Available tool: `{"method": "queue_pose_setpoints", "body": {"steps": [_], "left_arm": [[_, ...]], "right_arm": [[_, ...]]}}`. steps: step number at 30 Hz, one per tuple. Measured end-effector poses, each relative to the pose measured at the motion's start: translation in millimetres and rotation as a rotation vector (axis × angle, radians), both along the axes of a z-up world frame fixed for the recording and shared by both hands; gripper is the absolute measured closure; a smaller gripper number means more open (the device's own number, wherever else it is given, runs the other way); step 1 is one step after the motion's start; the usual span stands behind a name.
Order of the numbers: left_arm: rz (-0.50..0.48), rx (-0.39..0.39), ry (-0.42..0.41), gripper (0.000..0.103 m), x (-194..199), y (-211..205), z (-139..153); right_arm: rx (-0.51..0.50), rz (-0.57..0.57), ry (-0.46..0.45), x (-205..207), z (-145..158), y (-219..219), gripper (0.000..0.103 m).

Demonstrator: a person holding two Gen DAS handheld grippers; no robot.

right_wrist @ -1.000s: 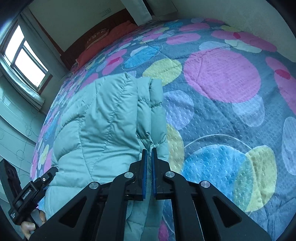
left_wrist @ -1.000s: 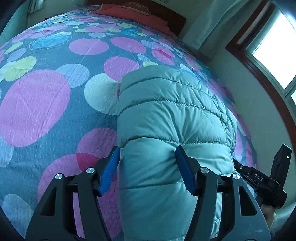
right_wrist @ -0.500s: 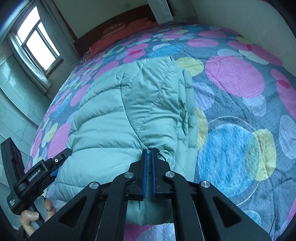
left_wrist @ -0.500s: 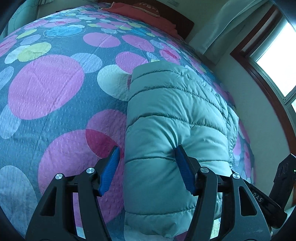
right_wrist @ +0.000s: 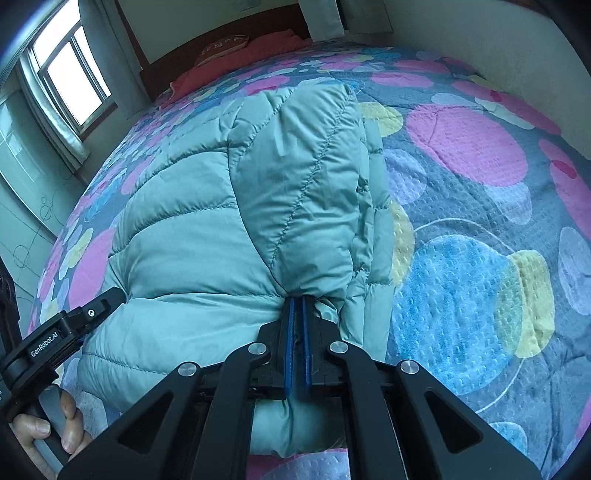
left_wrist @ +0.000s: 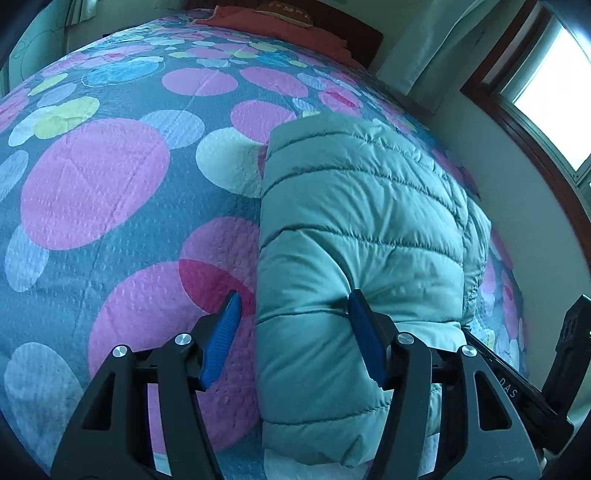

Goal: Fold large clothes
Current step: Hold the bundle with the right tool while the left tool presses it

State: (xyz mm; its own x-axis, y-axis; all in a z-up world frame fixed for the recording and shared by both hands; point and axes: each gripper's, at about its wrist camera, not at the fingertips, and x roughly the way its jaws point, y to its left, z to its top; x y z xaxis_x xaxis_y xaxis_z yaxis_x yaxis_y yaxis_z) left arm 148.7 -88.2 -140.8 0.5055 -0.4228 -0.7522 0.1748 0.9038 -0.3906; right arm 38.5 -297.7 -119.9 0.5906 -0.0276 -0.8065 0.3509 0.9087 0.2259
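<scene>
The bedspread (left_wrist: 92, 192), grey with pink, blue and yellow circles, stretches wide and bare to the left of the jacket (left_wrist: 354, 236) in the left wrist view and to its right in the right wrist view, so open room lies on both flanks. The far end of the bed ends at red bedding (left_wrist: 280, 22) and a dark headboard (right_wrist: 207, 48). A wall with a wood-framed window (left_wrist: 546, 74) runs close along one long side of the bed, and the jacket lies nearer that side.

The jacket is a pale teal quilted puffer, folded into a thick oblong bundle with stitched channels across it; its near end reaches the foot edge of the bed.

The left gripper (left_wrist: 293, 306) stands spread, its jaws straddling the bundle's left edge: one blue pad is over the bedspread, clear of the fabric, the other presses a dent into the jacket's top. The right gripper (right_wrist: 297, 301) is clenched on a pinch of the jacket's folded-over flap. A hand (right_wrist: 48, 439) grips the left tool's handle.
</scene>
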Motion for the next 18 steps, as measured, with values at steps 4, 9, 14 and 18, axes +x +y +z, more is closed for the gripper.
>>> {"method": "queue_pose_setpoints", "body": {"steps": [4,9,14,18], "left_arm": [[0.035,-0.008,-0.068,0.044,7.4,7.3,23.1],[0.054,0.032,-0.103,0.044,34.3,-2.1,36.9],[0.043,0.084,-0.110,0.044,59.7,-23.0,33.1],[0.008,0.129,-0.060,0.043,72.2,-40.2,13.4]], "right_arm": [[-0.042,-0.006,-0.043,8.0,24.1,-1.2,0.099],[-0.091,-0.007,-0.075,37.0,41.7,-4.7,0.099],[-0.124,0.010,-0.055,68.7,34.8,-6.5,0.099],[-0.153,0.020,-0.004,79.7,12.3,-9.4,0.099]]}}
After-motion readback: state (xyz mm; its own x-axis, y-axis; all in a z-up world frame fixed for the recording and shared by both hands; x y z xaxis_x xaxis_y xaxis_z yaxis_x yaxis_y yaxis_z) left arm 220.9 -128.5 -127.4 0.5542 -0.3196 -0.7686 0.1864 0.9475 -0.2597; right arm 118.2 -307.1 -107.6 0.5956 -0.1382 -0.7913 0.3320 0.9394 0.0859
